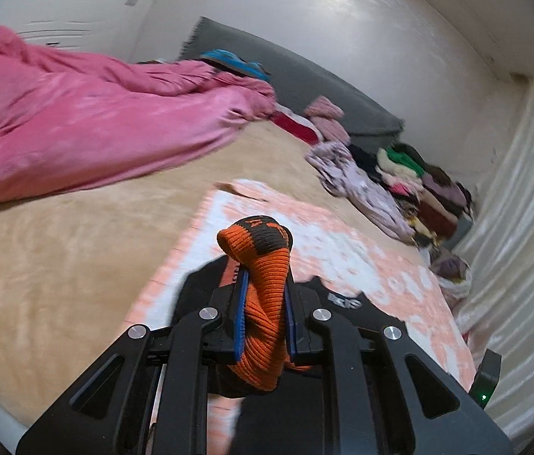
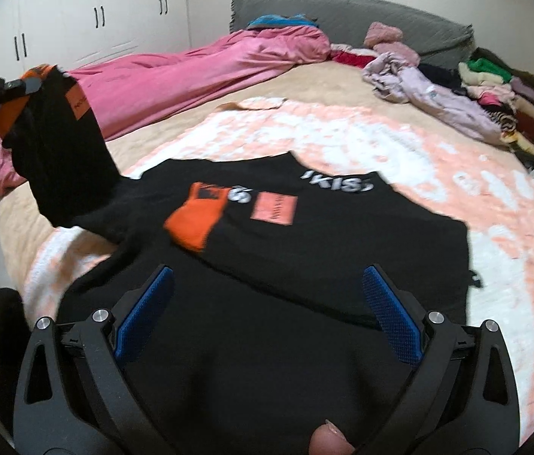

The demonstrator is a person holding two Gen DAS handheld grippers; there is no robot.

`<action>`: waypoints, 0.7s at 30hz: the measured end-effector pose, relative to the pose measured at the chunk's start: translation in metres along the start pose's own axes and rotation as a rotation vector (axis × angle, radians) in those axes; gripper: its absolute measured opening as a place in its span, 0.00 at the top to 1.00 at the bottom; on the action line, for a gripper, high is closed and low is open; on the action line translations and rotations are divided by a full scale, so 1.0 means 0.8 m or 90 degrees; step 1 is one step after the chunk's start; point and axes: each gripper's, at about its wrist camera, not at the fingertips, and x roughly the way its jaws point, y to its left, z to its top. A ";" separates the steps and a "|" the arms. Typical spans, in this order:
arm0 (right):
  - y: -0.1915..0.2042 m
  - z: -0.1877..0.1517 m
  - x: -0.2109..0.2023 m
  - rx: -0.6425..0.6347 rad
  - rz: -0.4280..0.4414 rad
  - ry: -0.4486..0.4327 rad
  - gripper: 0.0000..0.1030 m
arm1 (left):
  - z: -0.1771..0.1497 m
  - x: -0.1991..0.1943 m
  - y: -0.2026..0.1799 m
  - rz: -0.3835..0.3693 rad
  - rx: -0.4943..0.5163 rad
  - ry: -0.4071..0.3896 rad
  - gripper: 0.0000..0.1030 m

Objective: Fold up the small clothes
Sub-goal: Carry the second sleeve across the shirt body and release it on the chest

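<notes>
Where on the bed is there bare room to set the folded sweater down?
Free: the tan bedspread between the pink duvet and the clothes pile, and the peach mat right of the black sweater. Crowded: the right edge and the headboard end. The left gripper holds an orange cuff; the right gripper is open.

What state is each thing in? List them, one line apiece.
Left gripper: shut on the orange cuff.
Orange cuff: bunched between the fingers, lifted.
Right gripper: open, over the sweater, holding nothing.
Black sweater: spread flat on the mat, one sleeve raised.
Other cuff: lying on the sweater's front.
Patterned mat: spread flat on the bed.
Pink duvet: rumpled.
</notes>
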 end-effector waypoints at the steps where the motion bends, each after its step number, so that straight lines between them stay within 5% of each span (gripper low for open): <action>1: -0.011 -0.001 -0.002 0.006 -0.009 -0.007 0.09 | -0.004 0.009 -0.016 -0.005 0.008 0.009 0.86; 9: -0.109 -0.027 -0.013 0.122 -0.028 -0.028 0.09 | -0.044 0.086 -0.122 -0.037 0.071 0.080 0.86; 16: -0.171 -0.044 -0.016 0.165 -0.104 0.004 0.09 | -0.092 0.154 -0.181 -0.051 0.114 0.143 0.86; 21: -0.205 -0.052 -0.021 0.226 -0.097 -0.001 0.09 | -0.126 0.202 -0.203 -0.047 0.135 0.192 0.86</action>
